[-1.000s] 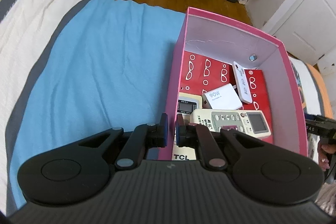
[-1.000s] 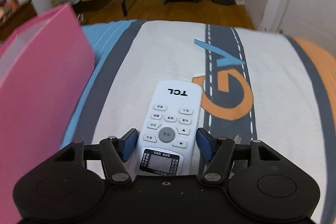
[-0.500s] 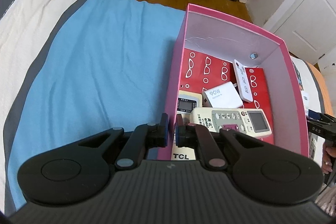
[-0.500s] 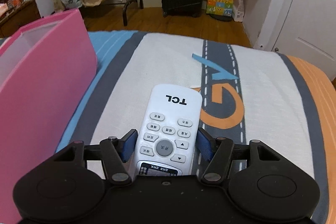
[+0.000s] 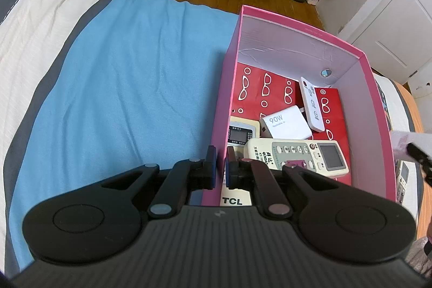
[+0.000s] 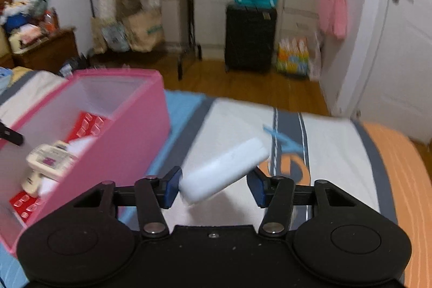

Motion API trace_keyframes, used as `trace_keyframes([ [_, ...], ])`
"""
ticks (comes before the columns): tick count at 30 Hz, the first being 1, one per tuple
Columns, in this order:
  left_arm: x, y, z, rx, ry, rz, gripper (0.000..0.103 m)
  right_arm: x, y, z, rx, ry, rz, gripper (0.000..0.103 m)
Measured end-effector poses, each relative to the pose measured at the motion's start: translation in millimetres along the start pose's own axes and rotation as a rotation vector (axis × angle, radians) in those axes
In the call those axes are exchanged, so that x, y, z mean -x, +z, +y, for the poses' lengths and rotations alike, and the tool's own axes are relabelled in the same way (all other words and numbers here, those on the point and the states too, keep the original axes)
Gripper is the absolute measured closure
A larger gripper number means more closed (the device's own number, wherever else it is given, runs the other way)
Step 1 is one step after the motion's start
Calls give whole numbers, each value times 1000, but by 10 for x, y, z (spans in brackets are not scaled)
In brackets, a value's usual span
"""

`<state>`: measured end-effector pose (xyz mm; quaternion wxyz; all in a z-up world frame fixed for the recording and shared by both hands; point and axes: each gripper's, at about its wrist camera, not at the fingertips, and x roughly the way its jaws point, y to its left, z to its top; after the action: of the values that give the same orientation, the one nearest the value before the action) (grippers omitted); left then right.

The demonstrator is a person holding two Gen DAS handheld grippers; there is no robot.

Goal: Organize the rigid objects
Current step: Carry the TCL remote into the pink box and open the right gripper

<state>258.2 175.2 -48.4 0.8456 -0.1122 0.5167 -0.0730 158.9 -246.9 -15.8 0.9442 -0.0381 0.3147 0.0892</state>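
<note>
A pink box point(image 5: 376, 109) stands on the bed and holds several remotes, among them a beige one point(image 5: 297, 155), a slim white one point(image 5: 311, 104), and a white 90W charger point(image 5: 286, 123). My left gripper point(image 5: 220, 166) is shut on the box's near left wall. My right gripper point(image 6: 214, 186) is shut on a white TCL remote point(image 6: 224, 170), lifted off the bed and tilted, to the right of the box point(image 6: 129, 153). The remote's blurred tip point(image 5: 405, 139) shows at the right edge of the left wrist view.
The bed has a blue cover point(image 5: 121, 99) left of the box and a white, grey and orange cover point(image 6: 337, 153) to its right. Beyond the bed's far edge are a wooden floor, a black suitcase point(image 6: 249, 37) and a white door.
My right gripper has lifted the TCL remote off the bed, tilted it and swung up toward the box. My left gripper still holds the box wall.
</note>
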Motion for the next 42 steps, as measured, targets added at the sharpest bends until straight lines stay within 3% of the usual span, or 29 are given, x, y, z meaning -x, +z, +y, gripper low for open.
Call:
trace_keyframes([
  [4,3,0,0,2,-1,0,97,299,112,81,-32,50,-122,49],
  [8,4,-2,-2,-1,1,-1,97,583,274,256,-39,175,-227,49],
  [14,10,-1,16,7,-9,0,97,590,518,820,35,351,-234,49],
  [16,11,2,26,11,-14,0,96,505,566,985,59,372,-211,49],
  [19,13,-1,45,15,-25,-3,96,297,607,1261,164,328,-181,49],
  [24,37,-17,65,14,-40,-9,96,-202,675,1680,433,99,-92,50],
  [31,14,0,163,48,-93,-3,95,-858,682,2098,806,-79,45,50],
  [34,9,-3,160,43,-98,-5,95,-998,720,2139,786,-5,133,51],
  [36,4,1,171,44,-105,-4,94,-1054,749,2148,756,43,174,65],
  [42,-8,16,185,43,-115,-3,94,-1143,763,2111,616,147,241,64],
])
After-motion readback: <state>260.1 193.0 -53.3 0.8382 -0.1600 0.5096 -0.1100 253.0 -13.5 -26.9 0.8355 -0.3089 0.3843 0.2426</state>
